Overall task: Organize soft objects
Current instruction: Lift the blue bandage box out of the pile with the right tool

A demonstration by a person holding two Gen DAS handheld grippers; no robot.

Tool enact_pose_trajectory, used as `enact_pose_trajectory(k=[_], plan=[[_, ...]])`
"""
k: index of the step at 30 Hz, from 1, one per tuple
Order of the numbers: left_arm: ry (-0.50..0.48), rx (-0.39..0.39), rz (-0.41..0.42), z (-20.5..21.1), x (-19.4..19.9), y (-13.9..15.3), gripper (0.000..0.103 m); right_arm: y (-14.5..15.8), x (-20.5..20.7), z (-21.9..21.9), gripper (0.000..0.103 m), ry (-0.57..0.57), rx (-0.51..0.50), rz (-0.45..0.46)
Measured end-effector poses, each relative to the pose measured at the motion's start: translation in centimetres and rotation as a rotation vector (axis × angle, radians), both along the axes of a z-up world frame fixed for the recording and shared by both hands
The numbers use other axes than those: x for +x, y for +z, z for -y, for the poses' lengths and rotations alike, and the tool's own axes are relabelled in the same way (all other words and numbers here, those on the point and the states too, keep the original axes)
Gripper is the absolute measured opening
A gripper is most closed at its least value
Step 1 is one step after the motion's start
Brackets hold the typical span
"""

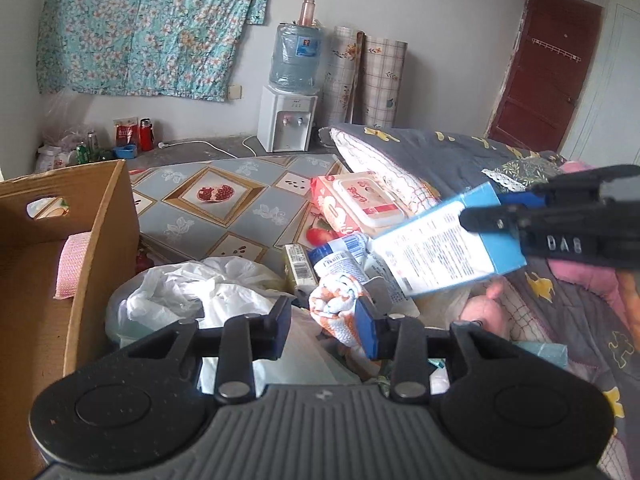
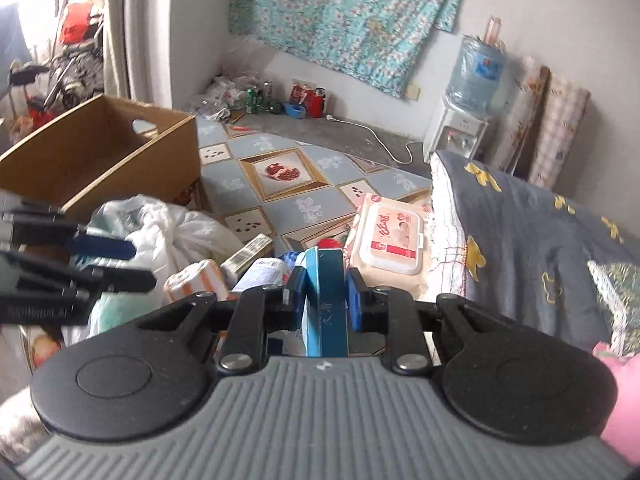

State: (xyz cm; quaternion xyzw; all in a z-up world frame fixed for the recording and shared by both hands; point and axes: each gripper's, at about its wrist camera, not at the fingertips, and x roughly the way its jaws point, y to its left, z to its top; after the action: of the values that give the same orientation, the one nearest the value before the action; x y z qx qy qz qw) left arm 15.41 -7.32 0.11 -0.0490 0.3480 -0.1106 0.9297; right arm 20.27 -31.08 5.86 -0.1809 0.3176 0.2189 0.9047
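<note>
My right gripper (image 2: 323,300) is shut on a blue and white carton (image 2: 324,304), held on edge above the pile; the carton also shows in the left wrist view (image 1: 444,244), with the right gripper (image 1: 500,216) at the right. My left gripper (image 1: 326,330) is open and empty, hovering over an orange-striped rolled cloth (image 1: 340,312) and a white plastic bag (image 1: 192,300); it shows at the left of the right wrist view (image 2: 132,264). A cardboard box (image 1: 60,280) stands at the left with a pink cloth (image 1: 74,266) inside.
A pink wet-wipes pack (image 1: 360,204) lies on the patterned mat (image 1: 224,208). A grey quilt with yellow prints (image 2: 540,248) lies to the right. A blue-white tube pack (image 1: 340,256) and a small yellow box (image 1: 300,268) sit in the pile. A water dispenser (image 1: 286,120) stands at the wall.
</note>
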Motion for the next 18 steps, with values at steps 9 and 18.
enact_pose_trajectory(k=[9,18], plan=[[0.022,-0.038,0.003,-2.1,-2.0,0.9,0.036,-3.4,-6.2,-4.7,0.031,0.158,-0.074,-0.024],[-0.054,-0.023,0.018,-0.4,-2.3,0.6,0.037,-5.1,-5.6,-1.6,0.043,0.13,0.166,-0.257]])
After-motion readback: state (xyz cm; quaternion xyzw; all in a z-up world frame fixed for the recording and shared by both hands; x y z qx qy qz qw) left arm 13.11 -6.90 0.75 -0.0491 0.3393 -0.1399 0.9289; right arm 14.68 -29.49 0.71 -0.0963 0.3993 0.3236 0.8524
